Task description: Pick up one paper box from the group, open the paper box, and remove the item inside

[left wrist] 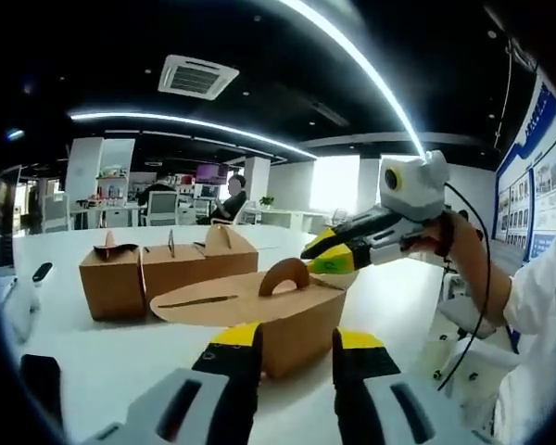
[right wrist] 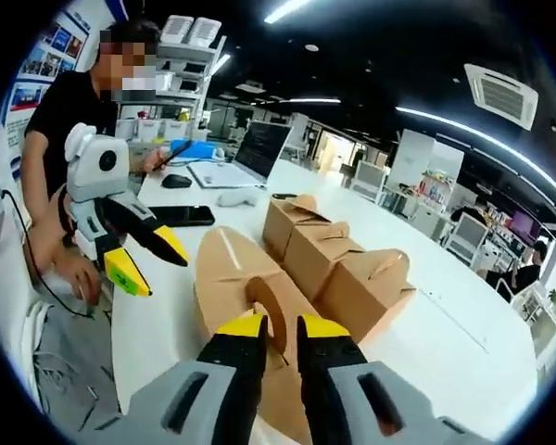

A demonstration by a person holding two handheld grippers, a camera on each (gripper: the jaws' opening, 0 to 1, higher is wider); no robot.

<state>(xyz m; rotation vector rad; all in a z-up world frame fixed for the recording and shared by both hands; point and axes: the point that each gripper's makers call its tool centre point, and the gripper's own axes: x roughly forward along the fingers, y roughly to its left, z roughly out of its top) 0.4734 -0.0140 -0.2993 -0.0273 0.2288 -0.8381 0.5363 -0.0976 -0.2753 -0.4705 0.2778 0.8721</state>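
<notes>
I see one long white table under everything. On it I count four paper boxes: a row of three closed boxes standing side by side, and one larger box nearest me, its wide lid flap lying flat with an arched handle tab standing up from it.

My left gripper sits just in front of that near box, jaws a little apart with nothing between them. My right gripper has its yellow-tipped jaws closed to a narrow gap on either side of the handle tab, gripping it.

The right gripper view adds a seated person, one laptop, one mouse and one dark phone. The left gripper view instead gives me a ceiling air vent and wall posters.
</notes>
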